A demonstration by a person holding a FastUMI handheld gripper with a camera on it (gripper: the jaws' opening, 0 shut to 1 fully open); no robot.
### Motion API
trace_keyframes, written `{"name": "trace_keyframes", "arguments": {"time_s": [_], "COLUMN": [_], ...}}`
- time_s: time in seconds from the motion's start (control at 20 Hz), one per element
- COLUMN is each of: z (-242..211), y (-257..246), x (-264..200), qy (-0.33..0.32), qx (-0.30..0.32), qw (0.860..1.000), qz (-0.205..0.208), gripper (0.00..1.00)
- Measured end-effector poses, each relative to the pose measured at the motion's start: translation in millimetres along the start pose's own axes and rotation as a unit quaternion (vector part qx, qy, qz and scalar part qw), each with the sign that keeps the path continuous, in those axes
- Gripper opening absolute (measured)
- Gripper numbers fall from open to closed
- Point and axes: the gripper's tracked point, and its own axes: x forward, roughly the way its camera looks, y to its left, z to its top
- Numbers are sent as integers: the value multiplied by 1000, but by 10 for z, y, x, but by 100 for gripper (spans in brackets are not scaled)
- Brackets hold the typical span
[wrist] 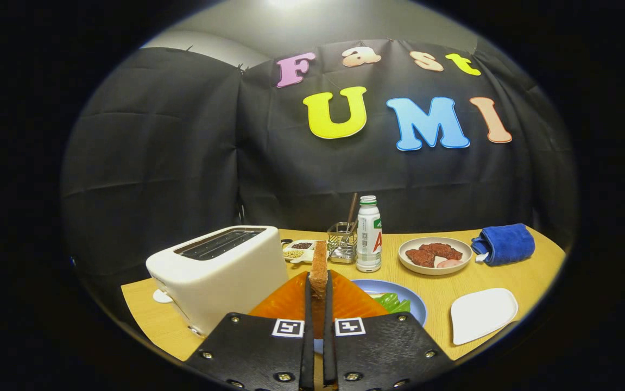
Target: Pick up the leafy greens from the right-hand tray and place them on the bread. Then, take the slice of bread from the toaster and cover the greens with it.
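My gripper [319, 285] is shut on a slice of bread [320, 260], which stands upright and edge-on between the two fingers and sticks out past their tips. The white toaster [220, 269] sits just left of the fingers, its slots showing on top. Right of the fingers and partly hidden beneath them lies a blue plate [418, 310] with leafy greens [391, 302] on it. Whatever lies under the greens is hidden. The gripper hangs above the table, over the plate's left side.
A white tray [483, 315] lies to the right of the plate. Behind stand a bottle [368, 233], a wire utensil holder [342, 243], a small dish of seeds [298, 250], a plate of meat [435, 255] and a blue towel [505, 244].
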Motion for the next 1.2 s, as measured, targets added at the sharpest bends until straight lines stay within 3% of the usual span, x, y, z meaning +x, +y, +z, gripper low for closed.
{"name": "trace_keyframes", "arguments": {"time_s": [0.2,0.55,1.2], "z": [-271,-321,-525], "y": [-123,-303,-657], "x": [53,51,176], "qy": [28,29,74], "qx": [14,-21,-27], "qw": [999,999,995], "qz": [-13,-35,-53], "gripper": [7,6,25]}}
